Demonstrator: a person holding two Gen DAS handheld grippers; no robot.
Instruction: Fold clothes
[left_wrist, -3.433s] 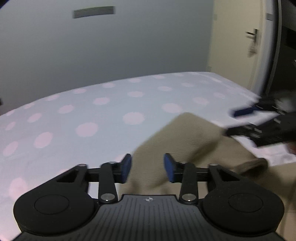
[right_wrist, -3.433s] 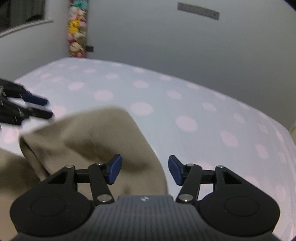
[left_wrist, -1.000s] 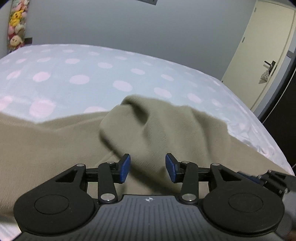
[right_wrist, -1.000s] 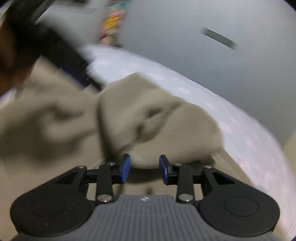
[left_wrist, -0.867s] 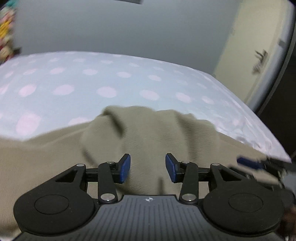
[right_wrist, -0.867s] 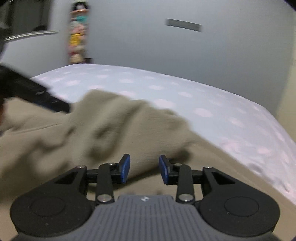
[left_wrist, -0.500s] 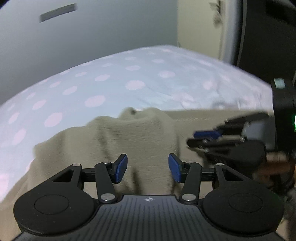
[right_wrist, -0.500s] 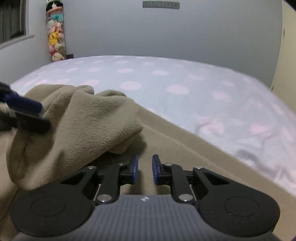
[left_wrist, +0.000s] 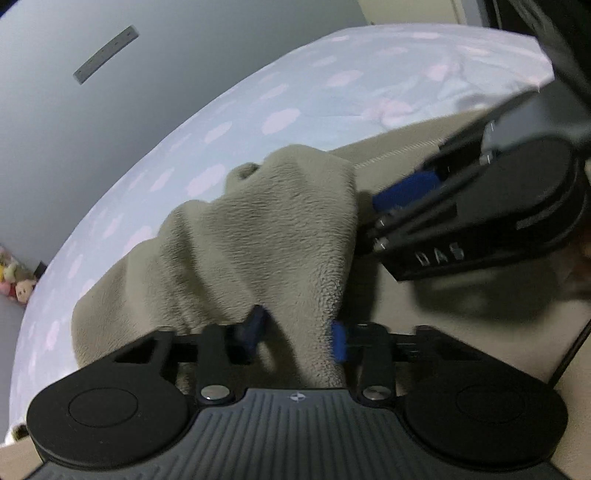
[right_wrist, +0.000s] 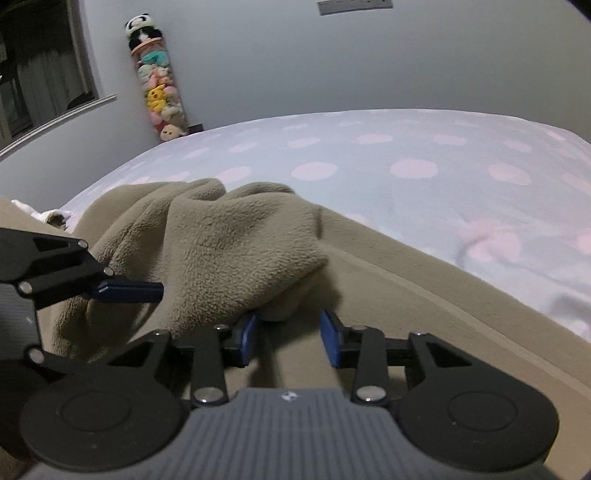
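Observation:
A beige fleece garment (left_wrist: 258, 229) (right_wrist: 236, 240) lies spread on the bed with one part bunched into a raised heap. My left gripper (left_wrist: 297, 338) is open, and a thick fold of that heap sits between its blue fingers. My right gripper (right_wrist: 289, 338) is open low over the flat part of the garment, with a small ridge of cloth between its fingers and the heap just ahead. In the left wrist view the right gripper (left_wrist: 384, 218) points at the heap's right side. The right wrist view shows one left finger (right_wrist: 129, 290) against the heap's left side.
The bed sheet (left_wrist: 280, 122) (right_wrist: 406, 166) is pale blue with pink dots and stretches beyond the garment. A tall tube of plush toys (right_wrist: 159, 85) stands by the far wall next to a window (right_wrist: 37, 85). A small white item (right_wrist: 55, 216) lies at the garment's left edge.
My right gripper has gone from nearly shut to open. My left gripper has moved forward into the bunched fleece, so the fold now sits between its fingers. Both grippers have come close together.

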